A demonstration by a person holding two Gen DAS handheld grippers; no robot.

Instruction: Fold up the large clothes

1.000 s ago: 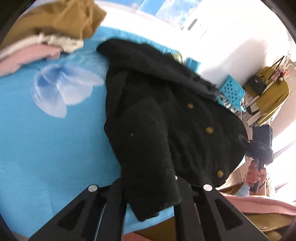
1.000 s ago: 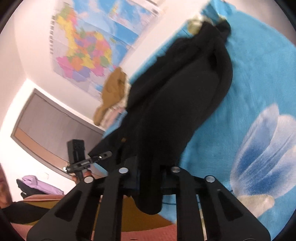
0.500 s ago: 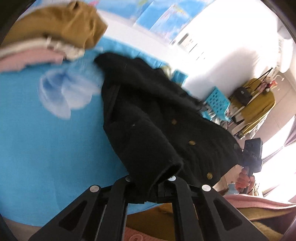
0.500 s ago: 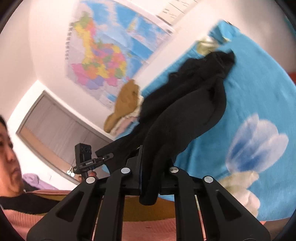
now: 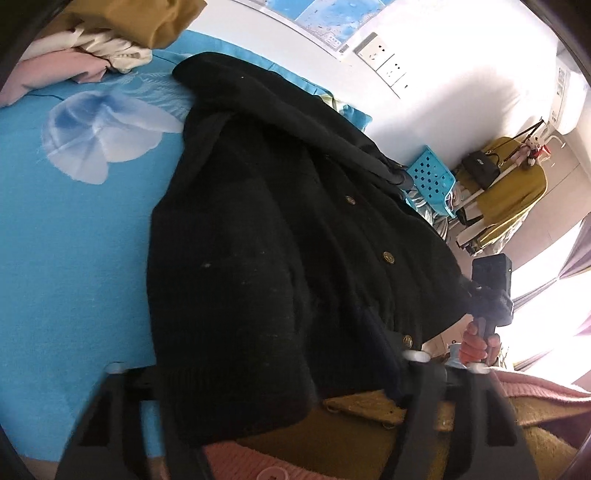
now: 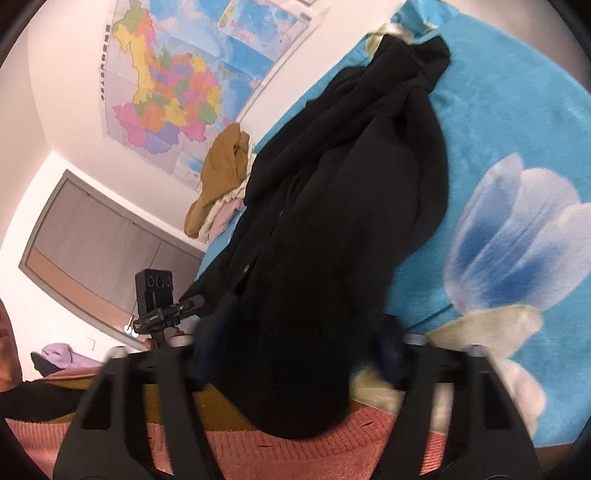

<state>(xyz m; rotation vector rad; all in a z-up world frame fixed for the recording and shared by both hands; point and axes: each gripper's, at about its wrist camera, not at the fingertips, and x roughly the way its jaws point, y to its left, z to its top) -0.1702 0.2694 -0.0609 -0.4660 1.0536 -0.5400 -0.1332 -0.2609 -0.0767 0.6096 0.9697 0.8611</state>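
On the blue bedspread (image 5: 74, 236), left wrist view: black cardigan (image 5: 280, 229) laid flat, buttons showing, one sleeve brought over the body; judged a first fold done, further folds left. Left gripper (image 5: 266, 373) angled down at the near hem, jaws just parted wide, sleeve cuff lying between them unclamped. Beyond the cardigan, a stack of clothes (image 5: 110, 33). Right wrist view: right gripper (image 6: 299, 347) tilted slightly down, jaws just opened, other sleeve end between them, released.
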